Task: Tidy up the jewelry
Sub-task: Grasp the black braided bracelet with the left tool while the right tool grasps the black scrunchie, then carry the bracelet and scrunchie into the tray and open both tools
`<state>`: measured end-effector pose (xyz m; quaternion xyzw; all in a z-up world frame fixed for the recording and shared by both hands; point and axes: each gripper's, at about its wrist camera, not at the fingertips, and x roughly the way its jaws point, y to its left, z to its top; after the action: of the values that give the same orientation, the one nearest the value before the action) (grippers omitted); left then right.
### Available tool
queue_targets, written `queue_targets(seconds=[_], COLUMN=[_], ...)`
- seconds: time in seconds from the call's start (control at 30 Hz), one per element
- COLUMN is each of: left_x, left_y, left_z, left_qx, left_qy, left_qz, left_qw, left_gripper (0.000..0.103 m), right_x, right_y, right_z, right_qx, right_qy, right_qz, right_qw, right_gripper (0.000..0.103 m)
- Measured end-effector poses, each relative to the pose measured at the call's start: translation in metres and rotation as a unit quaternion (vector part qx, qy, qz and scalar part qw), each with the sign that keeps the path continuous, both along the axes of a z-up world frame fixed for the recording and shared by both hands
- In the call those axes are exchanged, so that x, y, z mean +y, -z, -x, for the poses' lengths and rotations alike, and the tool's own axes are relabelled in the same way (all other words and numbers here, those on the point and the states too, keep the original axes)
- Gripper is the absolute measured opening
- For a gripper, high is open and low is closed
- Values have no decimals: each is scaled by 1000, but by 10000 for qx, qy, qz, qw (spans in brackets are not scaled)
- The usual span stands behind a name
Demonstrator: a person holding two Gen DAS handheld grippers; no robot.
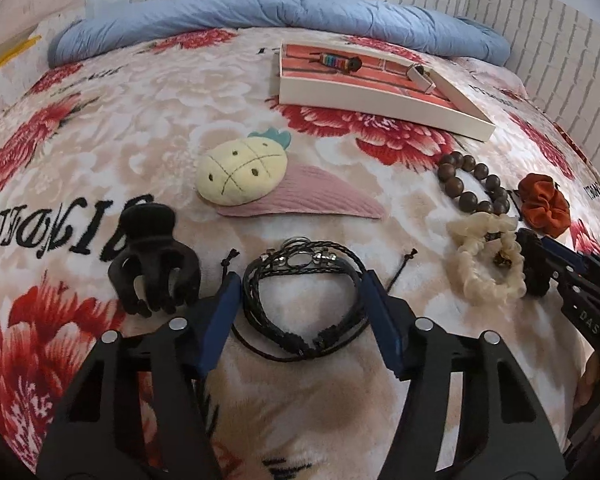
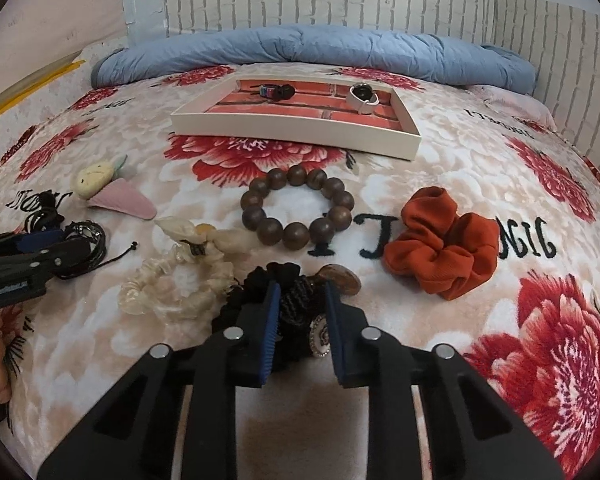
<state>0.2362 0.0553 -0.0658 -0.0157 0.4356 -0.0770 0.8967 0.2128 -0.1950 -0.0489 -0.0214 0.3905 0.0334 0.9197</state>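
Now I am working both claws down on the flowered blanket (image 1: 148,128) among the jewelry

My left claw (image 1: 302,300) is standing half spread around the black braided bracelet (image 1: 304,304), pads beside it, grip uncertain; my right claw (image 2: 302,312) is pinching the black scrunchie (image 2: 296,312); the wooden bead bracelet (image 2: 298,210) is lying at twelve o'clock from it, the tray (image 2: 292,136) beyond, the orange scrunchie (image 2: 444,248) at two
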Motion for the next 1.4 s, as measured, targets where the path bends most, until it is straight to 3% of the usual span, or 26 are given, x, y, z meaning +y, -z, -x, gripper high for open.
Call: queue_targets(seconds=[0.37,0.53,0.7,0.73,0.93,1.4], left_x=[0,4,4,3,9,5], left_y=[5,6,6,5,5,8], left_z=[-16,-15,-14,-13,-11,-8], left_qx=[73,94,64,51,68,134], left_qy=[0,-100,-108,-130,-188,-144], left_qz=[78,67,8,-62,-33,-190], left_qw=[9999,9999,9999,9999,9998,9996], left_gripper=[58,43,39,31,18,19], right_x=[-1,-2,-6,-8,-12,-12], right_y=[2,0,-5,-5,-6,-2], right_z=[-4,-2,-2,-2,-2,3], right_qx=[61,7,-25,-20,16,104], right_qy=[-26,-24,3,8,-21,2], right_qz=[-96,-156,-163,-173,-178,-192], right_qw=[9999,9999,9999,9998,9998,9998], right_gripper=[21,18,14,14,14,15])
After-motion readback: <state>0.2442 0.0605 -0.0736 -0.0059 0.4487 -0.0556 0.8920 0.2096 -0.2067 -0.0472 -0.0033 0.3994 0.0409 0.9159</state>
